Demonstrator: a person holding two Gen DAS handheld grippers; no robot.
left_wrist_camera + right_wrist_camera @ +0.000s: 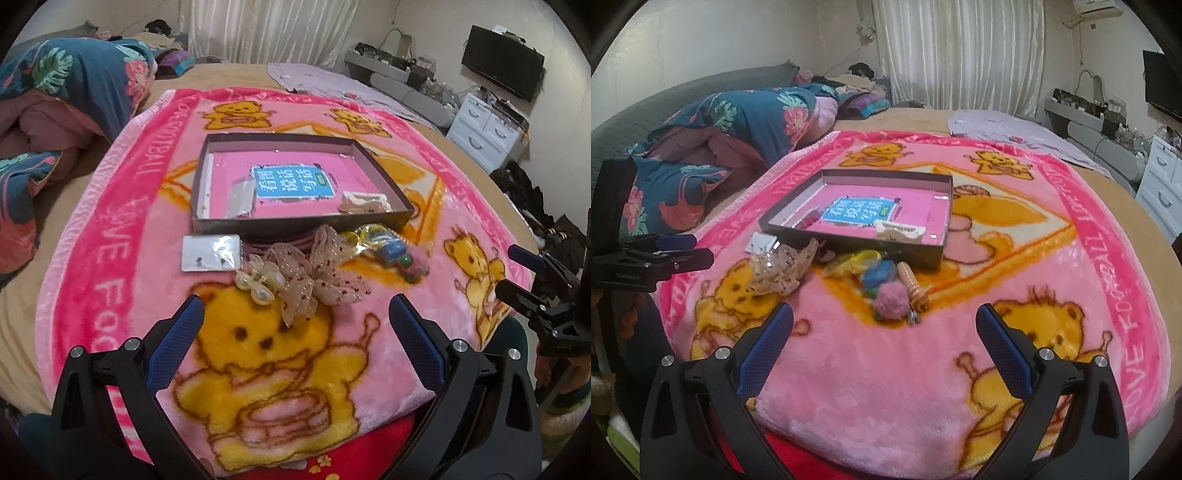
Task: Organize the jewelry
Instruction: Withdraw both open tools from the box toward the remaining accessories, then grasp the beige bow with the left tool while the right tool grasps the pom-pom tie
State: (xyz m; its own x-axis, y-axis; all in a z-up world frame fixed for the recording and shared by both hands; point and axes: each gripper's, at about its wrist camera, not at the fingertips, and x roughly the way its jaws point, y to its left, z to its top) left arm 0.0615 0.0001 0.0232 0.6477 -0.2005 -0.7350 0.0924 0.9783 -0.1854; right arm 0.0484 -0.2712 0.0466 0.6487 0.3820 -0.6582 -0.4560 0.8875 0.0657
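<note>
A dark shallow box (295, 222) (849, 243) with a pink floor lies on the pink bear blanket; it holds a clear packet (240, 197) and a cream hair clip (364, 202) (899, 229). In front of it lie an earring card (211, 253), a pearl claw clip (258, 282), a lace bow (317, 277) (783, 267), a yellow-and-blue packet (376, 242) (866, 266), a pink pompom (892, 300) and a ribbed orange clip (912, 284). My left gripper (295, 325) is open and empty, just short of the bow. My right gripper (884, 328) is open and empty, just short of the pompom.
The pink blanket (122, 236) (886, 387) covers a bed. A folded floral quilt (55, 110) (720, 147) lies at the left. A lilac cloth (1015, 136) lies behind. White drawers (484, 129) and a TV (502, 61) stand at the right.
</note>
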